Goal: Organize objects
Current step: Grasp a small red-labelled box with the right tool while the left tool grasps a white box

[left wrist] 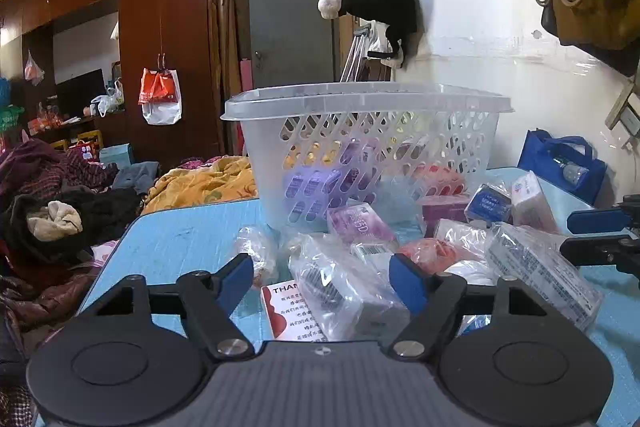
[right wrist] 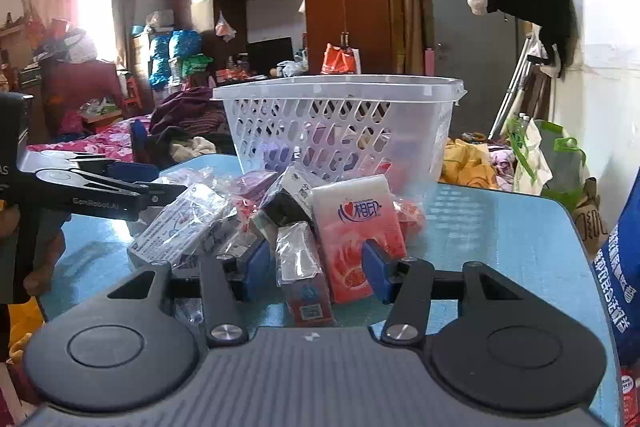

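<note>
- Packets (left wrist: 344,291), a loose heap of plastic-wrapped goods, lie on the blue table (left wrist: 180,239) just in front of the clear basket (left wrist: 360,147), which stands toward the table's far edge and already shows a few coloured things through its slotted wall.
- The left gripper (left wrist: 322,279) has its jaws apart around a clear-wrapped packet, with a white card (left wrist: 288,311) right under it; the pads are not pressing on it. A close here could catch only slack film, and the packet might slide out on the lift.
- The right gripper (right wrist: 316,263) also has its jaws apart, with a red and white tissue pack (right wrist: 356,239) and a small wrapped box (right wrist: 304,275) both in the gap. It could pinch two things at once, or clip the tissue pack by a corner so that it swings and drops.
- The heap leans piece on piece, so pulling one out may tip its neighbours toward the table's near edge.
- The two grippers work close together over the same heap and could bump.
- The basket looks light, and a knock to its rim could shove it toward the far edge.
</note>
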The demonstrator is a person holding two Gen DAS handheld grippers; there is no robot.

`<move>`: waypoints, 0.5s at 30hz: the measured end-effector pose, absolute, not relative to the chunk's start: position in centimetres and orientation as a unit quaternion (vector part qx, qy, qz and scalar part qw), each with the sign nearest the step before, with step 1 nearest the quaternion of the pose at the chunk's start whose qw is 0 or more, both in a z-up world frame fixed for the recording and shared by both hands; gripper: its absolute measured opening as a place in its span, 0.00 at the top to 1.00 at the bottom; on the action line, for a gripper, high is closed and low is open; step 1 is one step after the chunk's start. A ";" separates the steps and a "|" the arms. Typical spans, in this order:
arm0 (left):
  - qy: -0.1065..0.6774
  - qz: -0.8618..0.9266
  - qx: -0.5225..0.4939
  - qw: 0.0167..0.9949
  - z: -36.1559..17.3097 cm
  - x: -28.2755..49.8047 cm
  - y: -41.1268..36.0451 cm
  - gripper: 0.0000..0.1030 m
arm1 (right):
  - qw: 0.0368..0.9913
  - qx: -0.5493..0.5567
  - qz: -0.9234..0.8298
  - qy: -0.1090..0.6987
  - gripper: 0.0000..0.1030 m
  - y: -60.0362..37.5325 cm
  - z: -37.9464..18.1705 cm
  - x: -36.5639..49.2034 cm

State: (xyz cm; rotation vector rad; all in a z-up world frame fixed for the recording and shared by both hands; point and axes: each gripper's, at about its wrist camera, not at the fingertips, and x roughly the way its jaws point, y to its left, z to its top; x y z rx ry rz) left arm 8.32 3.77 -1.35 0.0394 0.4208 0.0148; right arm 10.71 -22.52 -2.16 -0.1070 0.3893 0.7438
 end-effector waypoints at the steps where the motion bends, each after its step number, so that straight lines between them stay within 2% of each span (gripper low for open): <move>1: 0.210 0.008 0.021 0.977 -1.4 8.3 3.8 0.25 | 0.911 -0.053 0.363 0.190 0.48 -22.5 -2.4 10.5; 4: 0.214 -0.001 0.017 0.977 -1.7 8.2 3.8 0.28 | 0.905 -0.072 0.370 0.198 0.50 -21.9 -2.6 10.4; 6: 0.212 -0.002 0.017 0.977 -1.7 8.1 3.7 0.32 | 0.909 -0.085 0.359 0.196 0.58 -21.3 -2.7 10.2; 8: 0.210 -0.006 0.013 0.978 -1.7 8.1 3.7 0.43 | 0.911 -0.091 0.352 0.193 0.70 -21.3 -2.8 10.0; 9: 0.209 -0.012 0.012 0.978 -1.6 8.1 3.7 0.47 | 0.911 -0.090 0.352 0.192 0.70 -21.3 -2.8 10.0; 15: 0.185 0.005 0.012 0.983 -1.5 7.4 3.7 0.56 | 0.918 -0.058 0.358 0.161 0.72 -22.6 -2.8 9.4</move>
